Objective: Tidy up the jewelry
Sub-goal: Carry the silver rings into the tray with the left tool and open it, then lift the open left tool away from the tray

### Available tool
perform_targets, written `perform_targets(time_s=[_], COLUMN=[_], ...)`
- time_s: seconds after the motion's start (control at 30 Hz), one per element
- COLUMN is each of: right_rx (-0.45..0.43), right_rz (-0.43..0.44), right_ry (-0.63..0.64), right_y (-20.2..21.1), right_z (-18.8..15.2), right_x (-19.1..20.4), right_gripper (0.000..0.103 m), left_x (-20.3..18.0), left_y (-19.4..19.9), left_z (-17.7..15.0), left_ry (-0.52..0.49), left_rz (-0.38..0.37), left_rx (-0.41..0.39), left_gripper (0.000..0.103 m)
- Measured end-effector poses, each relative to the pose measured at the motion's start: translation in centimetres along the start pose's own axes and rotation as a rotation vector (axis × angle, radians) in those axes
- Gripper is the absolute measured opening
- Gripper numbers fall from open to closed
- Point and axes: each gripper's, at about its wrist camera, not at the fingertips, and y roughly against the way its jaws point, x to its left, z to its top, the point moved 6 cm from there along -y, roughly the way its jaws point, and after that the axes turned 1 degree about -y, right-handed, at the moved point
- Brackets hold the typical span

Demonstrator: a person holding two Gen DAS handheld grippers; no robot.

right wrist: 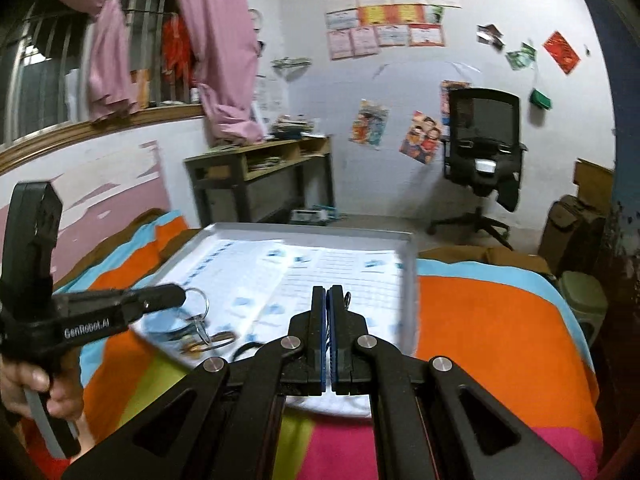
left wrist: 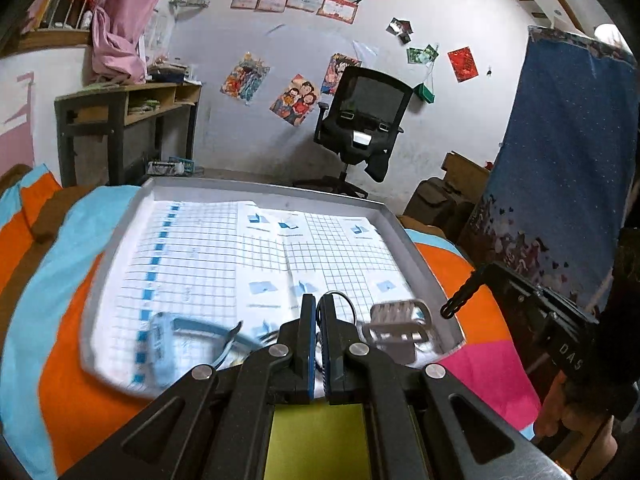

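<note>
A shallow grey tray is laid on a bed covered with a blanket striped in orange, light blue, brown and pink. The floor of the tray is lined with a white printed sheet bearing grids and blue marks.

The left gripper is held over the near edge of the tray, its blue-padded fingers drawn almost together on a thin dark ring, of which a loop is seen rising just beyond the tips. In the right wrist view the same gripper is seen from the side, with a metal key ring hanging from its tip above the near left corner of the tray; whether this is the same ring cannot be told.

The right gripper is also held above the near edge of the tray, its fingers pressed close with only a narrow slit between them; a small metal loop shows beside the right finger, but whether it is gripped cannot be told.

Near the near left corner of the tray a light blue band, blurred, is seen lying on the sheet. Near the near right corner a white ribbed clip is seen. In the right wrist view brown and gold rings are seen lying below the hanging key ring.

A hand is seen wrapped around the left gripper's handle.
</note>
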Motion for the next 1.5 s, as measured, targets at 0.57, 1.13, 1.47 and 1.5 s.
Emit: perform_targets(time_s=[0.57,1.13,1.47,1.5], right_rx=[0.084,-0.213,-0.278,-0.274], right_rz=[-0.048,0.006,0.021,0.016], right_ry=[-0.053,-0.038,-0.061,-0.065], right_y=[-0.3,23.6,34.3,34.9], right_z=[-2.8,0.4,-5.7,-6.7], right_x=[-2.7,4.3,8.0,8.3], right_gripper=[0.037,0.092,0.102,0.102], left_x=[-1.5,-5.1,-6.6,-6.6], left_y=[-2.5,23.9,34.5,35.2], left_z=[-2.6,-2.6,-10.5,-11.7], left_ry=[0.014,-0.007,-0.045,-0.043], left_rz=[0.026,0.115,0.195,0.205], left_rx=[0.077,-0.355,-0.405,-0.397], left_gripper=[0.018,0.103,0.103,0.103])
